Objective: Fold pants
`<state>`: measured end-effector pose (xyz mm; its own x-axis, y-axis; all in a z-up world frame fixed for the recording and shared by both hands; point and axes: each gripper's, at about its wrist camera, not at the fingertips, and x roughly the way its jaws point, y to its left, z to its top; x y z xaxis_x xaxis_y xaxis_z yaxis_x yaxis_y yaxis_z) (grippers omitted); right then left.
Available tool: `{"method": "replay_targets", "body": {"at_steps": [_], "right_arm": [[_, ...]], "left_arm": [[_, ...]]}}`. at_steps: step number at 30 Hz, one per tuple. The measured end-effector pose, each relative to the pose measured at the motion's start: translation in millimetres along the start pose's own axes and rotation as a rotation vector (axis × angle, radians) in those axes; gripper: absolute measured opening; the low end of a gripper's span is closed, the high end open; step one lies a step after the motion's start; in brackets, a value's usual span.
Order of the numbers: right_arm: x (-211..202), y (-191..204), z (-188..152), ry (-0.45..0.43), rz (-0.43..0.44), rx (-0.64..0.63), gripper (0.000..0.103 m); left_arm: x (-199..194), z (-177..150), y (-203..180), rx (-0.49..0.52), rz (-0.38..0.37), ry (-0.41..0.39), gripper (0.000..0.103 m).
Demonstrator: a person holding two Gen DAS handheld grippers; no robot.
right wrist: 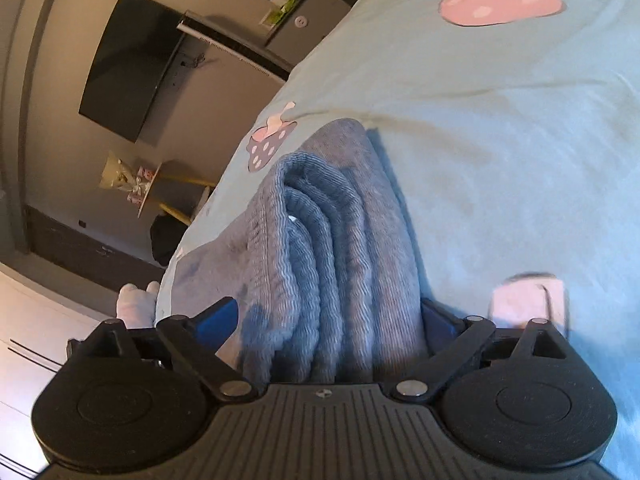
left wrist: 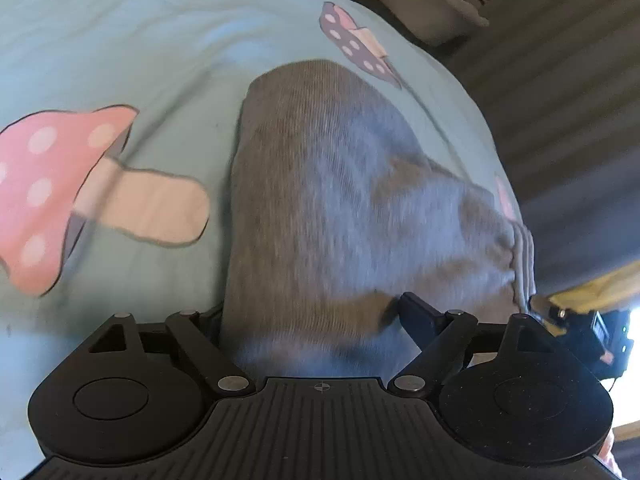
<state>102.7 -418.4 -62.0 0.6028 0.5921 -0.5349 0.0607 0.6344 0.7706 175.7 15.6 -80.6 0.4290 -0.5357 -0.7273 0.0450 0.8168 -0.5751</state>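
Observation:
The grey ribbed pants (left wrist: 340,200) lie folded on a light blue bedspread (left wrist: 140,40) printed with pink mushrooms. My left gripper (left wrist: 312,316) has its jaws around the near end of the pants, with cloth bunched between them; the left finger is mostly hidden under the cloth. In the right wrist view the pants (right wrist: 332,248) show as a thick stack of folds with the waistband on top. My right gripper (right wrist: 328,316) has its blue-padded jaws pressed on both sides of that stack.
The bedspread (right wrist: 500,120) ends at a bed edge beside a dark floor (left wrist: 560,100). A white stuffed toy (left wrist: 432,4) sits on the floor. A wall television (right wrist: 128,64) and a small round table (right wrist: 160,188) stand past the bed edge.

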Motion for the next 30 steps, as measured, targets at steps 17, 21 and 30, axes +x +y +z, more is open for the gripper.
{"method": "replay_targets", "body": {"at_steps": [17,21,30], "right_arm": [[30,57,10,-0.022,-0.121,-0.176,0.058],[20,91,18,-0.093,-0.082,-0.242,0.054],[49,116,65,-0.177,-0.164,-0.26,0.075]], "left_arm": [[-1,12,-3,0.052,-0.041,-0.069,0.046],[-12,22,-14,0.046,-0.074,-0.106,0.043],[-20,67,-35,0.107,0.148,-0.237,0.066]]}}
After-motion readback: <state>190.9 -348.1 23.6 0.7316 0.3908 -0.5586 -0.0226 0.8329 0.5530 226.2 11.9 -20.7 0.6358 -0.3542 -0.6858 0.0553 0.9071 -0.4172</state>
